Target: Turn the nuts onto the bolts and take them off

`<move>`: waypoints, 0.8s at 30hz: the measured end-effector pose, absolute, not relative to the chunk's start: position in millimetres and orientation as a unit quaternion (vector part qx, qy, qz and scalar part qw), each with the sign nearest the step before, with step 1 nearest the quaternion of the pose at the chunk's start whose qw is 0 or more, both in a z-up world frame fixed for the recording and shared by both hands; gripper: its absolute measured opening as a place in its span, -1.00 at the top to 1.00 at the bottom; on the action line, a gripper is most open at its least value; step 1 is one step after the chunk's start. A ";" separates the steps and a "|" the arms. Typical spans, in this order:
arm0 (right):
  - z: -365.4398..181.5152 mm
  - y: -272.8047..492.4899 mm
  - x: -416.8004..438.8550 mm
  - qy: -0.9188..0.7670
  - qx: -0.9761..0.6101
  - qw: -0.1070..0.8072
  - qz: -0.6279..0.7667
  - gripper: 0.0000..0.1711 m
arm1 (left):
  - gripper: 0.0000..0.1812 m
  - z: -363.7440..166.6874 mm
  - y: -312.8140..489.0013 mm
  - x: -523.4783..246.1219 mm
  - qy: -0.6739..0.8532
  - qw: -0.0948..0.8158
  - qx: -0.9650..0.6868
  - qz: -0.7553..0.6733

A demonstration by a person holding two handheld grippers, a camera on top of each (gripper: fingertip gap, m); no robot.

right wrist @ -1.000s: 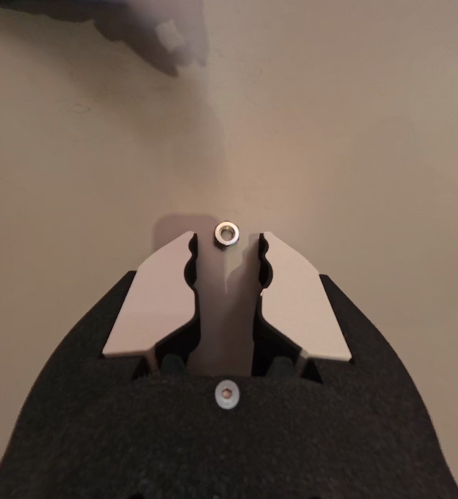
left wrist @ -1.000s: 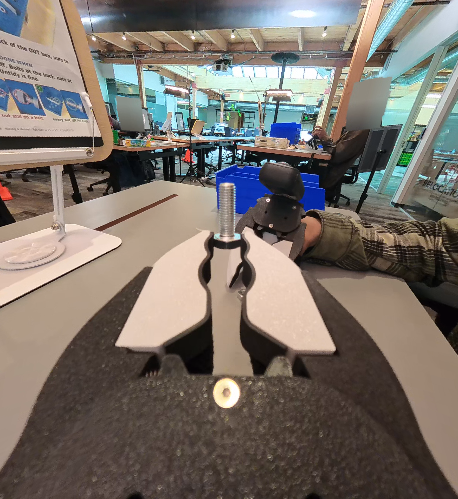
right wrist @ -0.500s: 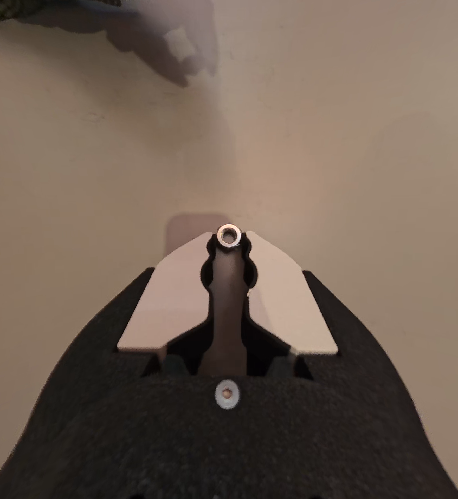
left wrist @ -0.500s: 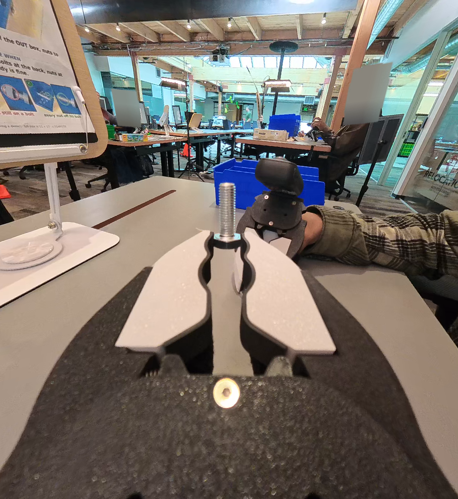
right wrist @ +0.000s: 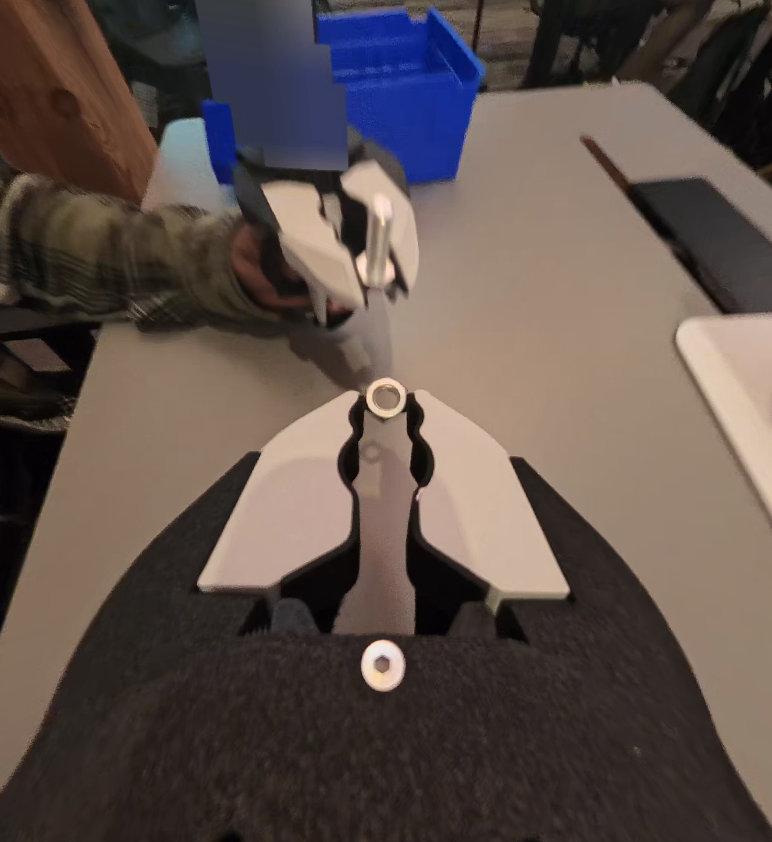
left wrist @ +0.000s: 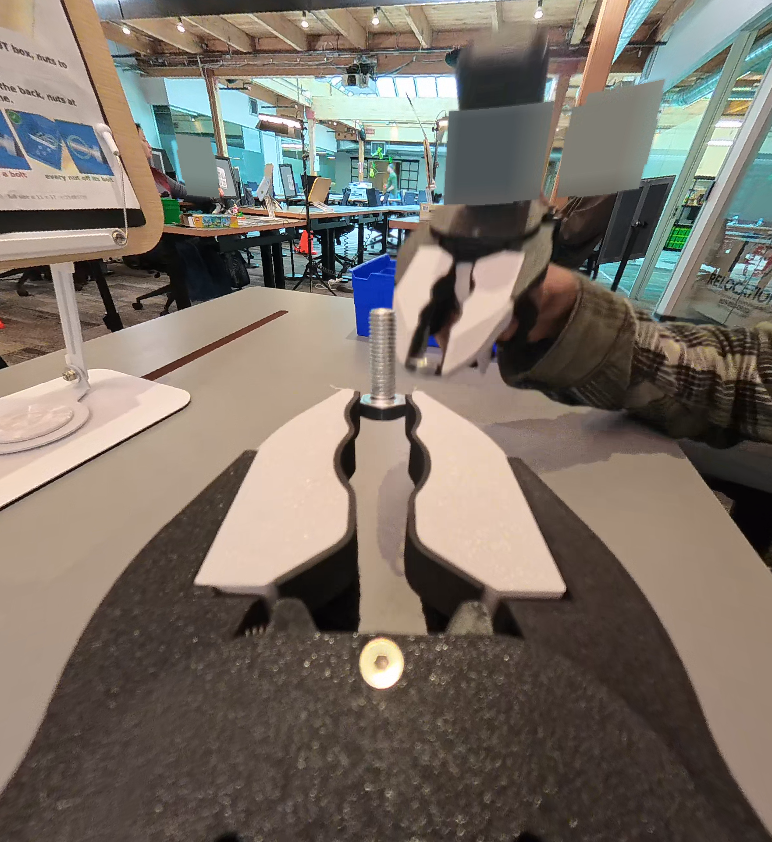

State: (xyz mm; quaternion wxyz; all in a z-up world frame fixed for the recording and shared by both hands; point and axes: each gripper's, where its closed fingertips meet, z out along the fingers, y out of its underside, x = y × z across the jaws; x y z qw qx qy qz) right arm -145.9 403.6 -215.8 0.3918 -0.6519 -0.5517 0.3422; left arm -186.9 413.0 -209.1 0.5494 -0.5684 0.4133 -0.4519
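While left gripper (left wrist: 381, 403) clamps bolt (left wrist: 382, 353) upright, right gripper (right wrist: 386, 401) pinches nut (right wrist: 386, 399).

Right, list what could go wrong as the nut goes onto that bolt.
1. The nut is pinched only at the very tips of the right gripper, so it could slip out and drop onto the table.
2. The left gripper grips the bolt just by its head; a sideways push might tip it.
3. A tilted nut may cross-thread.
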 end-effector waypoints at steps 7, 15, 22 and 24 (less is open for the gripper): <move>-155.1 406.3 -186.2 -0.621 -0.592 0.378 0.348 0.80 | 0.80 -207.3 410.1 -186.4 0.416 0.549 -0.560 -0.460; -169.5 409.7 -187.9 -0.631 -0.613 0.341 0.330 0.80 | 0.80 -207.6 403.9 -180.2 0.433 0.549 -0.554 -0.452; -176.3 400.4 -191.6 -0.647 -0.607 0.310 0.341 0.80 | 0.80 -213.7 402.3 -175.3 0.452 0.550 -0.561 -0.423; -175.9 399.6 -190.1 -0.652 -0.604 0.308 0.338 0.80 | 0.80 -213.1 401.9 -175.4 0.452 0.551 -0.560 -0.422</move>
